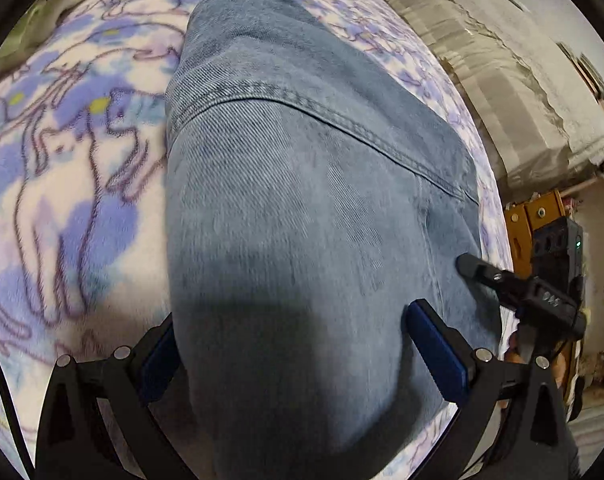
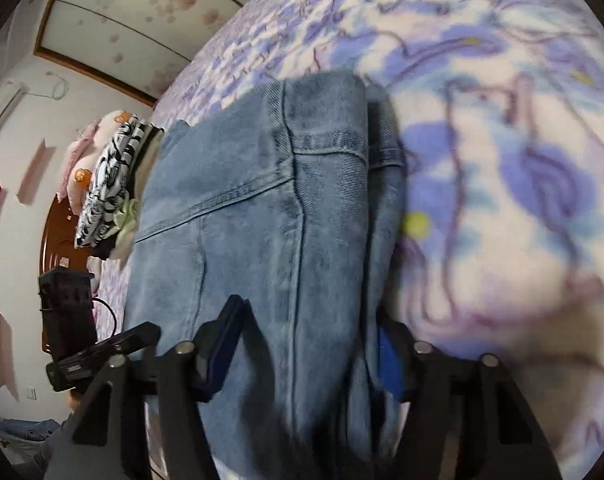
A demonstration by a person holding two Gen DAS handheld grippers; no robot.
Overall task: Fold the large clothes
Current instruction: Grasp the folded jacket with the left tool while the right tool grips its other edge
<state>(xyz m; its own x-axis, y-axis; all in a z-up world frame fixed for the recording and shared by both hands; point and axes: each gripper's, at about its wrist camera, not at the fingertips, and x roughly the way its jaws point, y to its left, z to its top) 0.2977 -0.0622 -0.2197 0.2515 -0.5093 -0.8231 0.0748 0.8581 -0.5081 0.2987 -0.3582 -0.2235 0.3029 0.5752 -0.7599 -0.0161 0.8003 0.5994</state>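
Observation:
Folded blue jeans (image 1: 302, 200) lie lengthwise on a fleece blanket (image 1: 62, 200) printed with purple flowers. My left gripper (image 1: 294, 316) stands open and low over the near end of the jeans. Its blue-padded fingers (image 1: 437, 352) are wide apart, with the denim running between them. In the right wrist view the jeans (image 2: 262, 220) show a seam and a yoke. My right gripper (image 2: 307, 312) straddles them, and its pads stand apart on either side of the cloth. One finger of the right gripper (image 1: 477, 270) rests at the right edge of the jeans. The left gripper's body (image 2: 102, 348) shows at the left.
A stack of folded clothes with a black-and-white print (image 2: 110, 184) and a pink cushion (image 2: 82, 140) sit at the far end of the bed by a brown headboard (image 2: 58, 232). The blanket (image 2: 501, 160) spreads wide to the right. Beyond the bed's edge stands a pale covered surface (image 1: 481, 80).

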